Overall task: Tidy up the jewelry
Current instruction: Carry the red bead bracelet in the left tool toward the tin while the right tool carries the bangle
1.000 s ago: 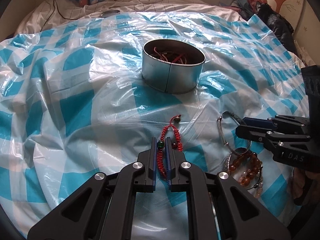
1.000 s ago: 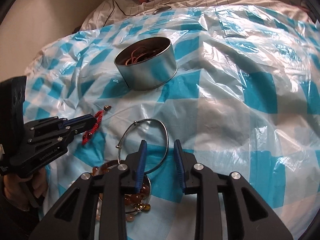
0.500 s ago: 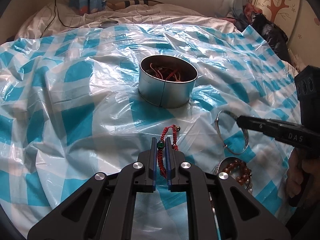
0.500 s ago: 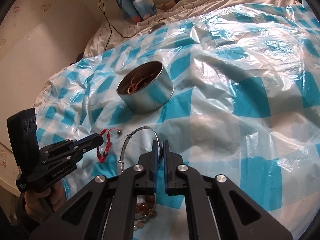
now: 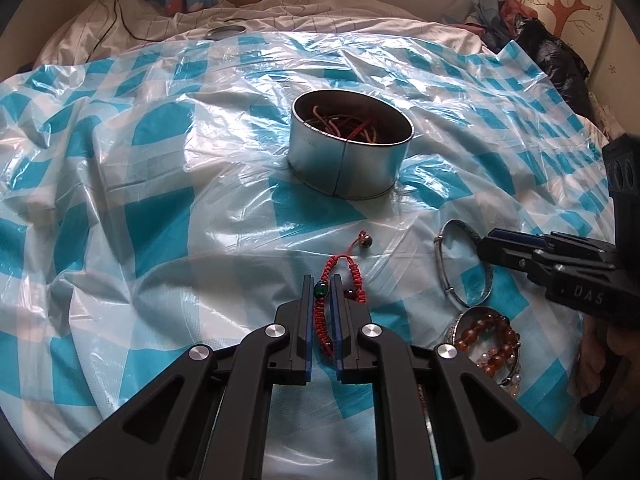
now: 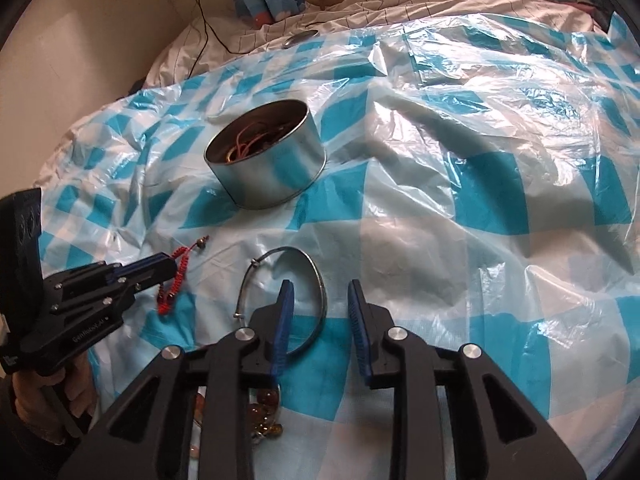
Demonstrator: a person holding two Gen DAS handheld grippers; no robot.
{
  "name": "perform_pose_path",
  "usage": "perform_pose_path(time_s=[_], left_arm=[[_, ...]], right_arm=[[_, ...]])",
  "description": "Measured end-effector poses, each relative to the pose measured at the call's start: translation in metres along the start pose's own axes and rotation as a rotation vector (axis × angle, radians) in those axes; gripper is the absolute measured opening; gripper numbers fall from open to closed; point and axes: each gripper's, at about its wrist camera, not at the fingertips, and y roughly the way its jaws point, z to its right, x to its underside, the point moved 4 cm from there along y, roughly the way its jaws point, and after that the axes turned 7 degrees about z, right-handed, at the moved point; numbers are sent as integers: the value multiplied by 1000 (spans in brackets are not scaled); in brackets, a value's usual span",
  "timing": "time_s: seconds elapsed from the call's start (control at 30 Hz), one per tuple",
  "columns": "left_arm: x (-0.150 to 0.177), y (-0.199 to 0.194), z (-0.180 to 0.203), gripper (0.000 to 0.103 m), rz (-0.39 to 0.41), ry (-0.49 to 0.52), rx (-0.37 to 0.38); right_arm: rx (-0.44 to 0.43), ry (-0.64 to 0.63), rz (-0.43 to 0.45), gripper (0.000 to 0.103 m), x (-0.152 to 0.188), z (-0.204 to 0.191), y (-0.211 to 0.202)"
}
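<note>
- Left gripper (image 5: 322,284), lower centre: fingers closed on red cord bracelet (image 5: 323,312).
- Metal tin (image 5: 351,156), centre.
- Silver bangle (image 5: 464,268), right, at right gripper (image 5: 490,242) tip.

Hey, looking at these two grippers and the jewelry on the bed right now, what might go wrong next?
1. The left gripper pinches only one strand of the red braided cord bracelet; its loose end and small bell may snag the crinkled blue-and-white checked plastic sheet or slip free.
2. The right gripper is open with one finger inside the thin silver metal bangle; closing could skid it away.
3. The round metal tin sits on soft bedding and may tip if bumped.
</note>
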Motion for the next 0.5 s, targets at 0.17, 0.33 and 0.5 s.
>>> perform_pose_path(time_s=[0.17,0.33,0.5], left_arm=[[4,6,2,8,-21,17,-9],[4,3,8,7,-11,51,-11],[0,-3,10,7,19,63,-21]], right_arm=[[56,-102,-12,11,6,-11,6],[9,-39,16,6,2,-5,-1],[-102,70,51,6,-6,1,-8]])
